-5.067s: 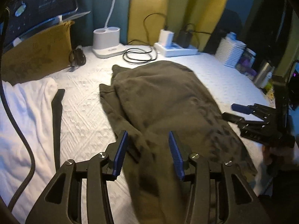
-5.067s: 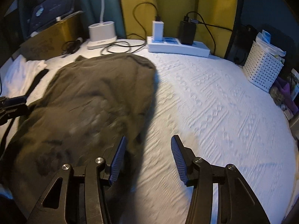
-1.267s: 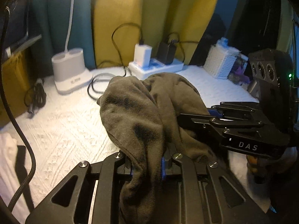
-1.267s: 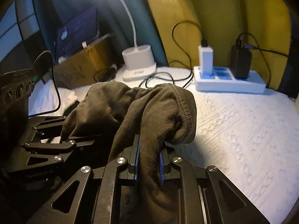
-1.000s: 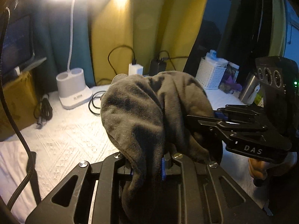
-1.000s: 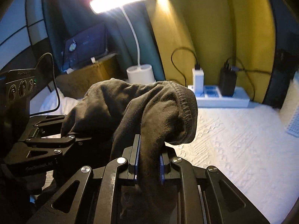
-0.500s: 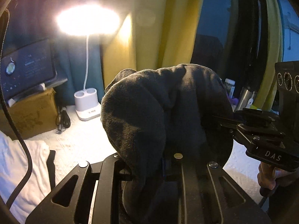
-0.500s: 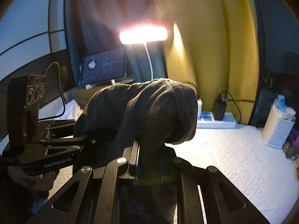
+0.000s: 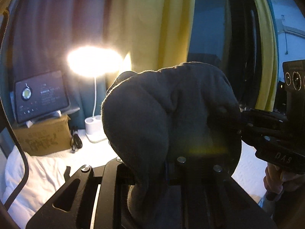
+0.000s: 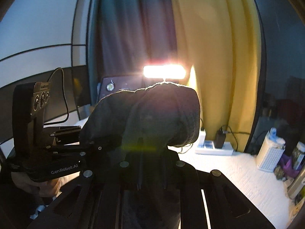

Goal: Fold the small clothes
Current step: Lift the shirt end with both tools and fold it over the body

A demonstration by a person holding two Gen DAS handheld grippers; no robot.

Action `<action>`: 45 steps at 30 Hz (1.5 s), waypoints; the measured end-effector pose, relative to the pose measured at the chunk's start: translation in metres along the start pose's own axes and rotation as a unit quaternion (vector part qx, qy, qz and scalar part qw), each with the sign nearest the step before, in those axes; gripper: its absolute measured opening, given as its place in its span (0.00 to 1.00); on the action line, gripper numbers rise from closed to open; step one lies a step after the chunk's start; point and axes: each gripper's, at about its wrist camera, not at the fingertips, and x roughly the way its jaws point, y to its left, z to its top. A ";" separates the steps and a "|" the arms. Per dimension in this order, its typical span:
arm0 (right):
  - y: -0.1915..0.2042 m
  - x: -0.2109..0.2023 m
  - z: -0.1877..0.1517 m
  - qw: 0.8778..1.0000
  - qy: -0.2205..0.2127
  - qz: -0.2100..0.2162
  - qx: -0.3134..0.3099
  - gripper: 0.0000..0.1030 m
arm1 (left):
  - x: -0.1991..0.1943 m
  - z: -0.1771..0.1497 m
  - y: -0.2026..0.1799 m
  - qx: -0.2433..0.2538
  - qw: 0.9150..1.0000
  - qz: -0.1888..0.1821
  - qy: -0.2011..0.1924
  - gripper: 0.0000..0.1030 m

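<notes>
A dark olive garment hangs bunched in the air, held by both grippers high above the white bed. My left gripper is shut on one edge of it; the cloth drapes over and hides the fingertips. My right gripper is shut on another edge of the same garment, fingertips hidden under the cloth. Each gripper shows in the other's view, the right one at the right and the left one at the left, close together.
A lit desk lamp glares behind the garment. A tablet on a cardboard box stands at the back left. A power strip and a white basket sit on the bed. White cloth lies at the left.
Both grippers have risen and tilted upward with the garment, lifting it well off the bed. The lamp head has dropped lower in both views. Both stay shut on the cloth.
</notes>
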 end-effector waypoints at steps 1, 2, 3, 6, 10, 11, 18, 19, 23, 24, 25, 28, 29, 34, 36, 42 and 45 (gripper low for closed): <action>0.003 -0.004 0.002 1.000 -0.004 0.000 -0.003 0.15 | -0.004 0.002 0.000 0.001 1.000 0.000 -0.004 0.17; 0.006 -0.009 0.005 1.000 -0.010 0.000 -0.008 0.15 | -0.009 0.004 -0.001 0.001 1.000 0.000 -0.010 0.17; 0.010 -0.014 0.008 1.000 -0.015 0.000 -0.012 0.15 | -0.015 0.006 -0.001 0.002 1.000 0.001 -0.016 0.17; 0.019 -0.027 0.015 0.999 -0.029 0.001 -0.023 0.15 | -0.032 0.010 -0.002 0.007 0.999 0.004 -0.032 0.17; 0.029 -0.042 0.024 0.998 -0.048 0.004 -0.036 0.15 | -0.054 0.017 -0.001 0.013 0.998 0.011 -0.056 0.17; 0.033 -0.045 0.025 0.998 -0.053 0.005 -0.039 0.15 | -0.058 0.017 -0.001 0.014 0.998 0.012 -0.060 0.17; 0.059 -0.059 0.035 0.995 -0.075 0.022 -0.058 0.15 | -0.094 0.018 0.009 0.024 0.996 0.032 -0.085 0.17; 0.063 -0.059 0.036 0.995 -0.076 0.026 -0.060 0.15 | -0.098 0.018 0.011 0.025 0.995 0.037 -0.086 0.17; 0.084 -0.057 0.039 0.994 -0.077 0.041 -0.072 0.15 | -0.116 0.010 0.024 0.026 0.994 0.055 -0.090 0.17; 0.090 -0.056 0.039 0.993 -0.076 0.046 -0.075 0.15 | -0.120 0.008 0.026 0.027 0.994 0.059 -0.090 0.17; 0.095 -0.056 0.039 0.993 -0.074 0.051 -0.077 0.15 | -0.124 0.006 0.029 0.027 0.994 0.064 -0.088 0.17; 0.109 -0.049 0.036 0.993 -0.065 0.063 -0.082 0.15 | -0.133 -0.001 0.038 0.029 0.993 0.078 -0.079 0.17; 0.114 -0.046 0.034 0.992 -0.061 0.067 -0.084 0.15 | -0.133 -0.003 0.040 0.028 0.993 0.081 -0.076 0.17; 0.127 -0.031 0.026 0.992 -0.045 0.080 -0.083 0.15 | -0.134 -0.013 0.051 0.022 0.994 0.092 -0.060 0.17; 0.125 -0.021 0.024 0.993 -0.037 0.078 -0.080 0.15 | -0.128 -0.017 0.055 0.019 0.994 0.092 -0.051 0.17; 0.121 0.009 0.010 0.996 -0.005 0.070 -0.061 0.15 | -0.099 -0.027 0.066 0.013 0.995 0.094 -0.021 0.17; 0.115 0.024 0.004 0.996 0.006 0.071 -0.052 0.15 | -0.082 -0.030 0.070 0.010 0.995 0.095 -0.007 0.17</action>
